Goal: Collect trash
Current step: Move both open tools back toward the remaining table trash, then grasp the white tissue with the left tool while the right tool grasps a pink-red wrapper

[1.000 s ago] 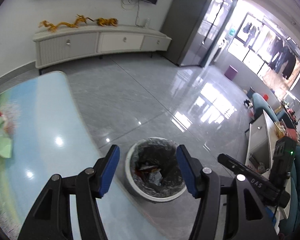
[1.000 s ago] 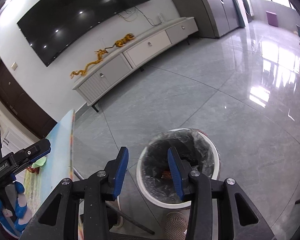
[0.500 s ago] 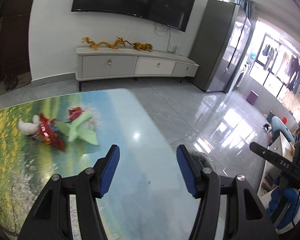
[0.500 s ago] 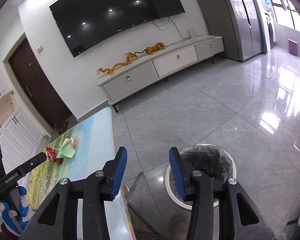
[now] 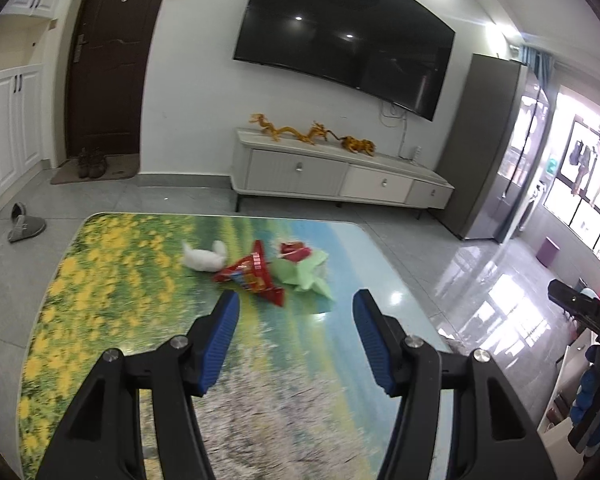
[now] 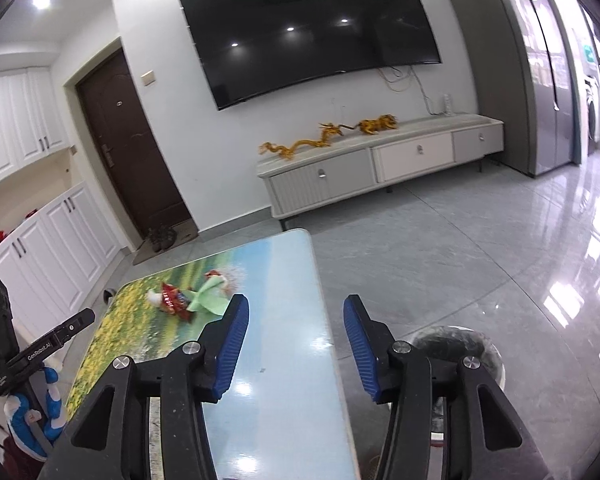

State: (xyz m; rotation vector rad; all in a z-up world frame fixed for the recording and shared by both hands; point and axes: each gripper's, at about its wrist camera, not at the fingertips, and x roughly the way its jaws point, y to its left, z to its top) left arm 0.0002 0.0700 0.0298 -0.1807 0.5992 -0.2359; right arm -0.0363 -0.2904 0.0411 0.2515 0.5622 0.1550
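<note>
While both my claws hang spread and empty over the table (image 5: 112, 280), the trash sits mid-frame in the left view: a white wad (image 5: 203, 258), a red wrapper (image 5: 252, 276) and green paper (image 5: 306, 274), bunched together. My left claw (image 5: 296, 304) points at them. My right claw (image 6: 296, 312) shows the bin (image 6: 458, 338) at lower right, on the floor.

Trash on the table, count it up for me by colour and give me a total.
White crumpled tissue: 1
Red snack wrappers: 2, the big one and a small one
Green paper: 1
Total: 4
</note>
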